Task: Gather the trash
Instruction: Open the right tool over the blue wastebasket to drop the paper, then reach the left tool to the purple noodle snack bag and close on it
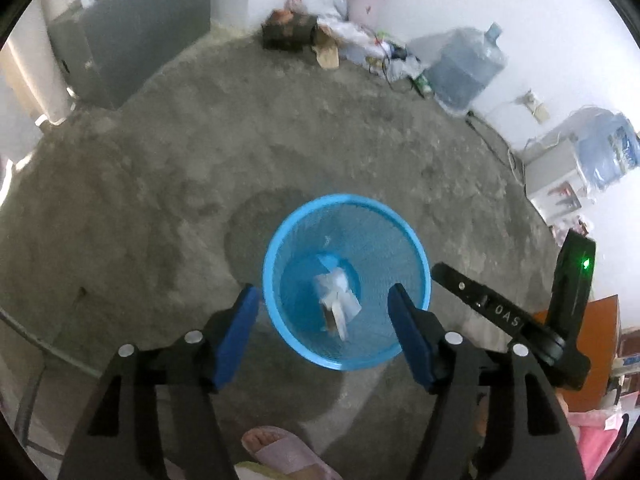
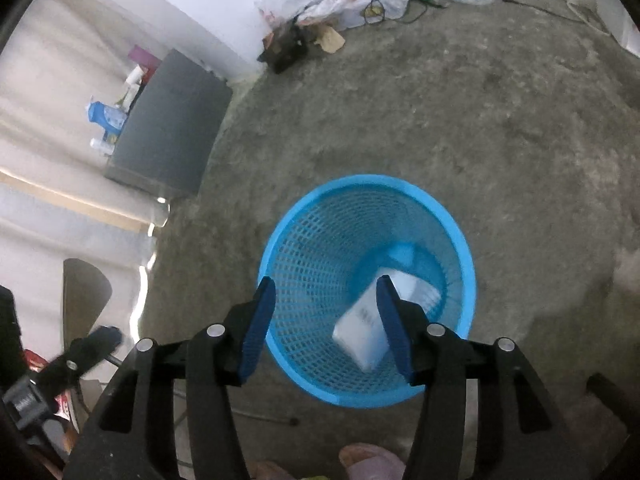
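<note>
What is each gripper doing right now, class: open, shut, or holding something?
Left gripper: open, holding nothing, above the blue basket.
Right gripper: open, holding nothing; white trash lies in the basket below.

Blurred white trash inside basket

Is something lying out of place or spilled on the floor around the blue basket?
Nothing lies spilled around the blue basket; the white trash is inside it. The only mess is a heap of bags and paper on the floor by the far wall.
</note>
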